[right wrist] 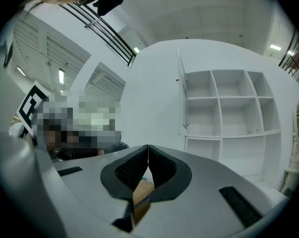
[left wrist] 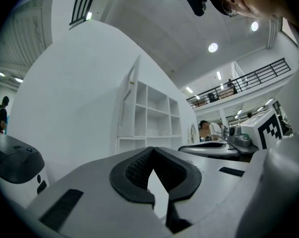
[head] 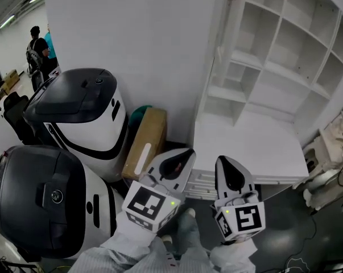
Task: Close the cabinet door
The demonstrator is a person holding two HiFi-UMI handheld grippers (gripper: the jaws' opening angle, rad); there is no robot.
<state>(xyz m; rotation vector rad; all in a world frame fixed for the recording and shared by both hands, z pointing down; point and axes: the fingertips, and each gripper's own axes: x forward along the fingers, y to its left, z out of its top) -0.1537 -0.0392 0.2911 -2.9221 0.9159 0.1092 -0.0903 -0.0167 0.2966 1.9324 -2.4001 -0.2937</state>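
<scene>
White cabinet door (head: pixel 221 47) stands open, edge-on at the left side of the shelved cabinet (head: pixel 285 50). Left hand-held gripper (head: pixel 186 152) and right hand-held gripper (head: pixel 224 160) both pinched closed, empty, side by side near its front

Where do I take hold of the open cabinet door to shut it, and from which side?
Grip the cabinet door at its free vertical edge, coming from the left: it stands edge-on toward you, out from the shelves, so it should swing right to close.
</scene>
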